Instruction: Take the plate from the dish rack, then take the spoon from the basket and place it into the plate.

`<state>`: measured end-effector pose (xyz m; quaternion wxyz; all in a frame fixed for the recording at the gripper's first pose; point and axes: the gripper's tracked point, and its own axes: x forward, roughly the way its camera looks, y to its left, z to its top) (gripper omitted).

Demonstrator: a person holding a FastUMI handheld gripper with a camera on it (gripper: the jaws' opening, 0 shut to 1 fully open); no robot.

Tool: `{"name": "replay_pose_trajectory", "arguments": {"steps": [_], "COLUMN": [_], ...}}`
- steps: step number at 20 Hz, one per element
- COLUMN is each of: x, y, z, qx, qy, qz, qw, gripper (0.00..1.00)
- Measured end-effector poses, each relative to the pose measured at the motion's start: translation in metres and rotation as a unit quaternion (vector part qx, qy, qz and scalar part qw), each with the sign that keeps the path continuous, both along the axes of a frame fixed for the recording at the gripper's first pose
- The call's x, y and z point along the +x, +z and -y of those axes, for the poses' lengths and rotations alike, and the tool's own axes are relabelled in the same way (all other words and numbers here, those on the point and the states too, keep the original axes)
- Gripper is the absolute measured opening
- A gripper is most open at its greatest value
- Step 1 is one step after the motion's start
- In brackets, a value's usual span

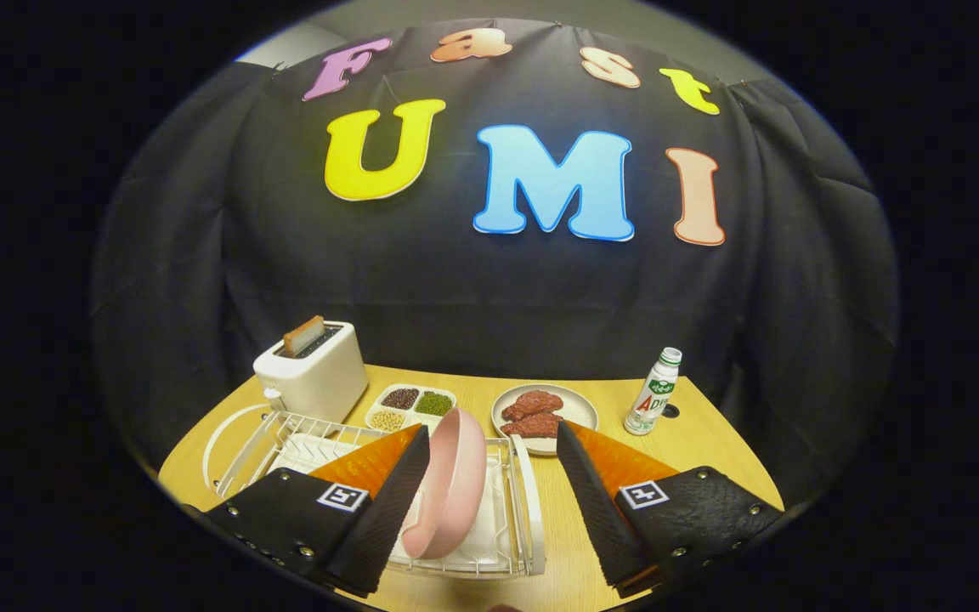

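Claw (489,459) spread, left finger overlapping plate (451,484)

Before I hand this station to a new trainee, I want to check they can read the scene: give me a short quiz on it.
1. True or false: the gripper is shut on the pink plate.
2. What does the pink plate stand in? A) the white dish rack B) the toaster C) the divided dish of beans
3. Fill in: beyond the fingers, the bottle stands beside the plate of ____.

Key: 1 false: the fingers are spread, the plate on edge between them, close to one finger. 2 A. 3 meat.
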<state>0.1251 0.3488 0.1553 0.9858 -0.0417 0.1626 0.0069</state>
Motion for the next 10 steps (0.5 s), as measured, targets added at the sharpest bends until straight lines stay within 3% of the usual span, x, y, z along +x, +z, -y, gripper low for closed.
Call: {"name": "replay_pose_trajectory", "arguments": {"steps": [4, 6, 9, 10], "x": [0.013, 0.015, 0.015, 0.015], "y": [-0.024, -0.035, -0.050, -0.055], "z": [-0.007, -0.009, -0.010, -0.008], "qx": [-0.030, -0.032, -0.044, -0.045], "qy": [-0.017, -0.029, -0.042, -0.051], "qz": [-0.031, -0.052, -0.090, -0.099], "qw": [0.999, 0.998, 0.994, 0.993], "gripper": [0.90, 0.79, 0.78, 0.68]}}
